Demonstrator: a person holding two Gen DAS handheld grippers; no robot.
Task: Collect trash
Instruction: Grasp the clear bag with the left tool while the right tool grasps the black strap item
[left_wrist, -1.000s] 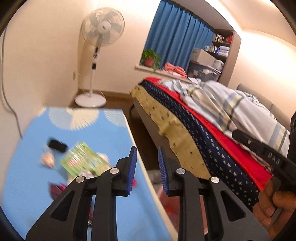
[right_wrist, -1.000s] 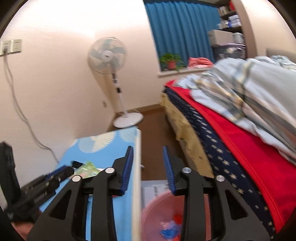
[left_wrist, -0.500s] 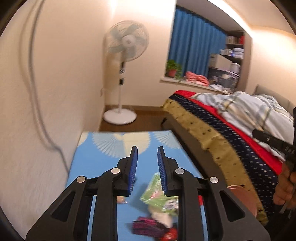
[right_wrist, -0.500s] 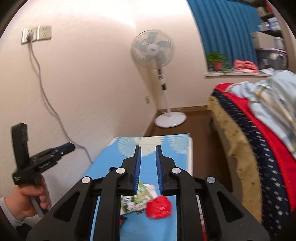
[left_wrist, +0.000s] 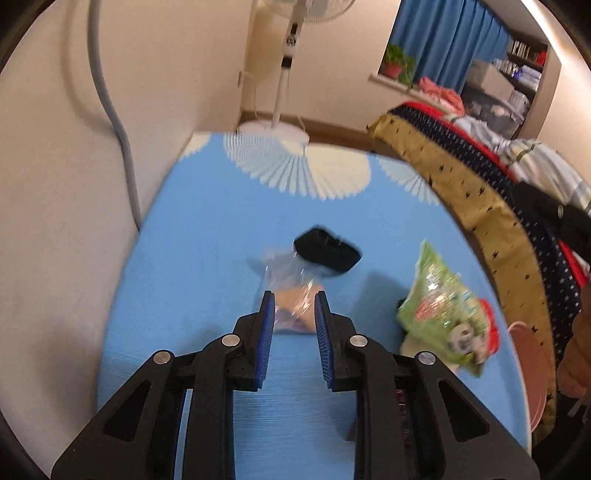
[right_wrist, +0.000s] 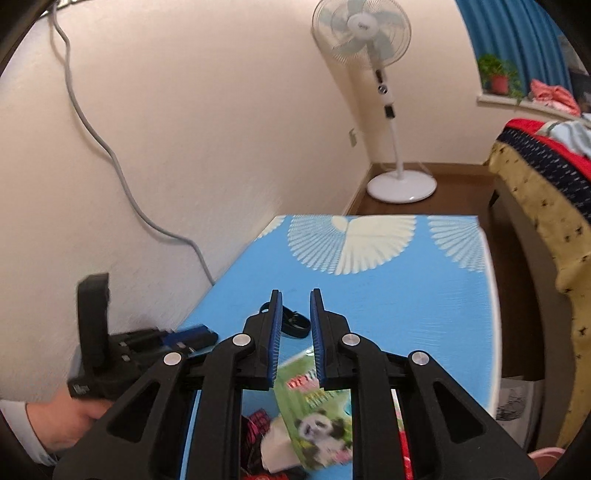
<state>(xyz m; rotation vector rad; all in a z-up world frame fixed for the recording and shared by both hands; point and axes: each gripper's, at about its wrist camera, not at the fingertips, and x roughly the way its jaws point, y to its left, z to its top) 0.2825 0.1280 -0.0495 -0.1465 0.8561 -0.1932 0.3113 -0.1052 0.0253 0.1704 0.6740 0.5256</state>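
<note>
Trash lies on the blue table (left_wrist: 207, 236): a clear plastic wrapper (left_wrist: 291, 273) with something orange inside, a black object (left_wrist: 327, 253) just behind it, and a green panda wrapper (left_wrist: 443, 317) to the right. My left gripper (left_wrist: 293, 295) hangs open just above the clear wrapper, which shows through the gap without touching the pads. My right gripper (right_wrist: 295, 295) is open by a narrow gap with nothing in it. It hovers over the green panda wrapper (right_wrist: 317, 417), with the black object (right_wrist: 293, 326) beyond. The left gripper (right_wrist: 203, 336) shows at the left.
White tissue (right_wrist: 277, 446) and a dark pink-patterned wrapper (right_wrist: 255, 428) lie by the panda wrapper. A pink bin (left_wrist: 524, 354) stands past the table's right edge, beside the bed (left_wrist: 480, 192). A grey cable (right_wrist: 122, 177) hangs down the wall. A standing fan (right_wrist: 400, 184) is behind the table.
Both grippers swung away from the bed and dropped toward the table. The left one now sits over the clear wrapper. The right jaws narrowed.
</note>
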